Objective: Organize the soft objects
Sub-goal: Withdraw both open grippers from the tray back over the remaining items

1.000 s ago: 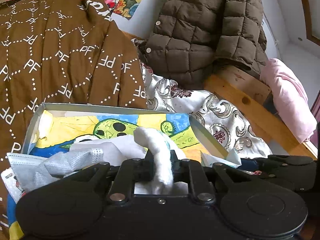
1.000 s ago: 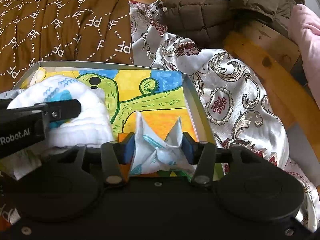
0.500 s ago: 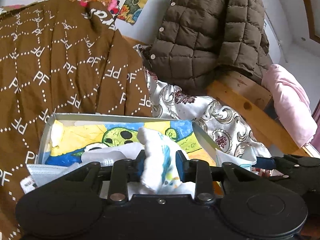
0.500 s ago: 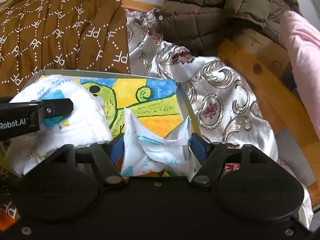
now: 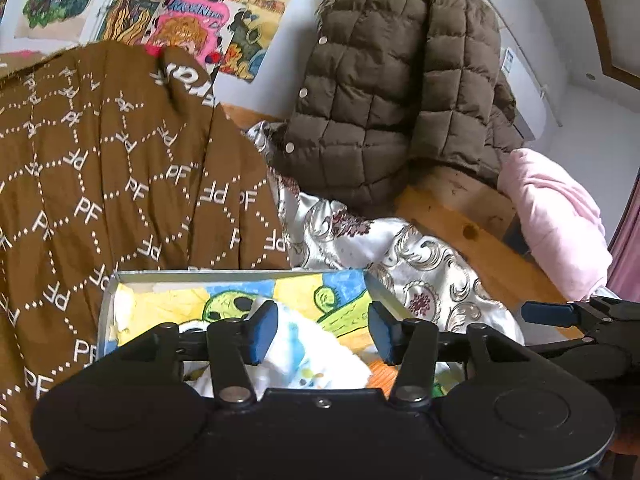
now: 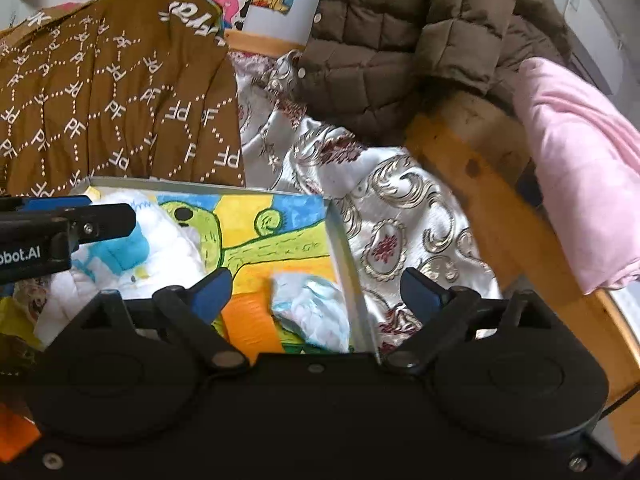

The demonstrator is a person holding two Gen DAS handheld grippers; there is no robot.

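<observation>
Blue-padded jaws of the left gripper (image 5: 318,334) and right gripper (image 6: 316,286) have just been opening and now stand apart, gripping nothing. Below the left one lies a white cloth (image 6: 160,248) with blue print, and below the right a crumpled wipe (image 6: 316,312); both rest in the box (image 6: 340,236), whose floor bears a green cartoon drawing, the wipe beside its right wall. Beyond the box lie a brown blanket (image 5: 120,168), a silver sheet (image 6: 384,208), a quilted jacket (image 5: 392,92) and a pink cloth (image 6: 580,168).
</observation>
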